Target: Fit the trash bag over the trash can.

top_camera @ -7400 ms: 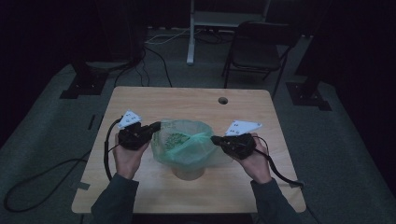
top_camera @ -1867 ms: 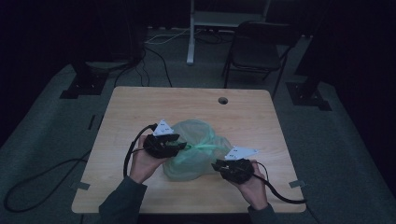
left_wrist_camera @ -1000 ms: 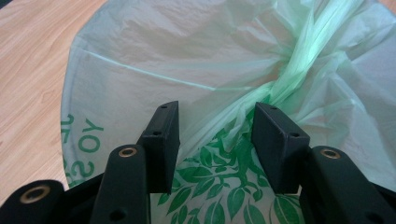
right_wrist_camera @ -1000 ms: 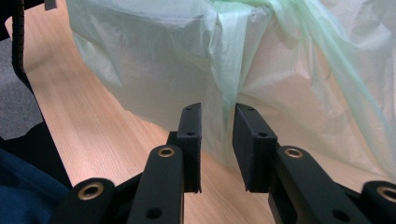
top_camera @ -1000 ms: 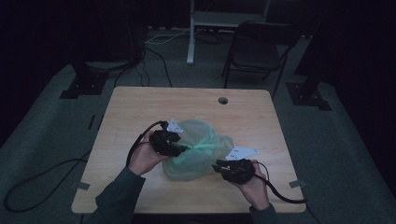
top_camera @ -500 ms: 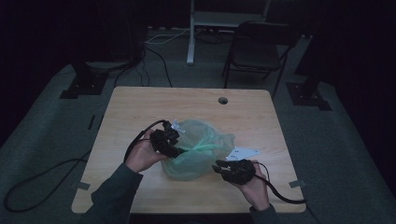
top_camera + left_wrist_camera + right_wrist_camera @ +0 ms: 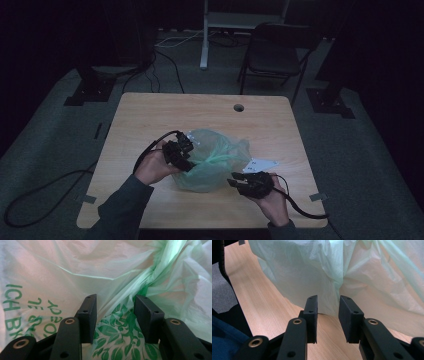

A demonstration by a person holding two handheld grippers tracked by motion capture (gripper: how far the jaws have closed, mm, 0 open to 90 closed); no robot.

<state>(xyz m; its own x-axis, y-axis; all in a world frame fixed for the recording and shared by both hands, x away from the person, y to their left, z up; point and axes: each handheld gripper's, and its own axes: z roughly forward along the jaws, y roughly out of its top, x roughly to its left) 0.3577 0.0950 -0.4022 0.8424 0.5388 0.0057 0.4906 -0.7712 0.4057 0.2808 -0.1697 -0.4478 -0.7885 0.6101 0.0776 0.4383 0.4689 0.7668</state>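
Basically a thin, floppy, slippery bag (image 7: pixel 212 162) mid-tabletop (image 7: pixel 150 115) — grab bunched folds, not flat film. Left claw (image 7: pixel 115 312) spread, gathered plastic between; right claw (image 7: pixel 327 308) just opening at bag's 4 o'clock edge — nothing pinched.

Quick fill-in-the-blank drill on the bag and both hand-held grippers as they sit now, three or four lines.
1. The plastic bag carries leaf print and lettering in ____.
2. The bag rests on a ____ table.
3. The left hand-held gripper has ____ film between its jaws.
4. The right hand-held gripper stands ____, just short of the bag.

Missing words: green; wooden; bag; open
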